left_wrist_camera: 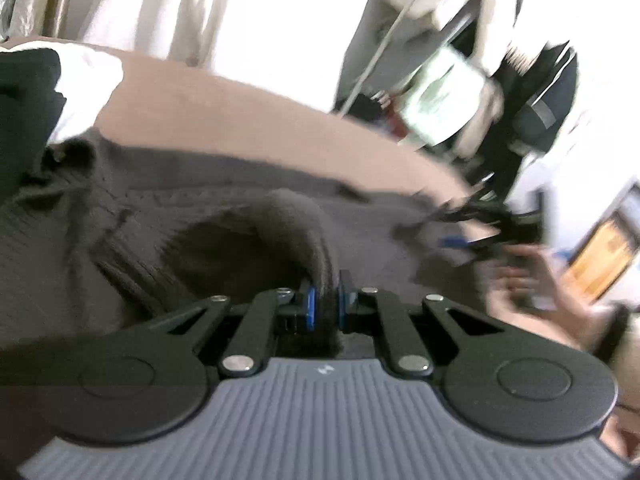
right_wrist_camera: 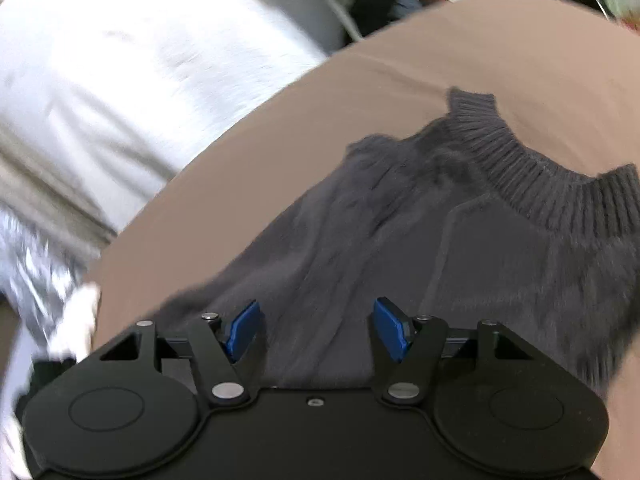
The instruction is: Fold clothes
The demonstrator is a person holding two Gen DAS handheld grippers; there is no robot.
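Note:
A dark grey knitted sweater (left_wrist_camera: pixel 224 208) lies spread on a tan bed cover (left_wrist_camera: pixel 240 112). My left gripper (left_wrist_camera: pixel 325 304) is shut on a raised fold of the sweater, and the cloth rises in a hump just ahead of its blue pads. In the right wrist view the same sweater (right_wrist_camera: pixel 460 248) shows its ribbed collar (right_wrist_camera: pixel 532 176) at the far right. My right gripper (right_wrist_camera: pixel 316 330) hangs open just above the sweater body, nothing between its blue pads (right_wrist_camera: pixel 390 332). In the left wrist view the right gripper (left_wrist_camera: pixel 480 236) appears blurred at the sweater's right edge, held by a hand (left_wrist_camera: pixel 536 276).
A white cloth and a black garment (left_wrist_camera: pixel 28 92) lie at the bed's far left. White curtains (right_wrist_camera: pixel 120 60) hang beyond the bed cover (right_wrist_camera: pixel 360 88). Bags and clutter (left_wrist_camera: pixel 500 92) stand past the bed's far right edge.

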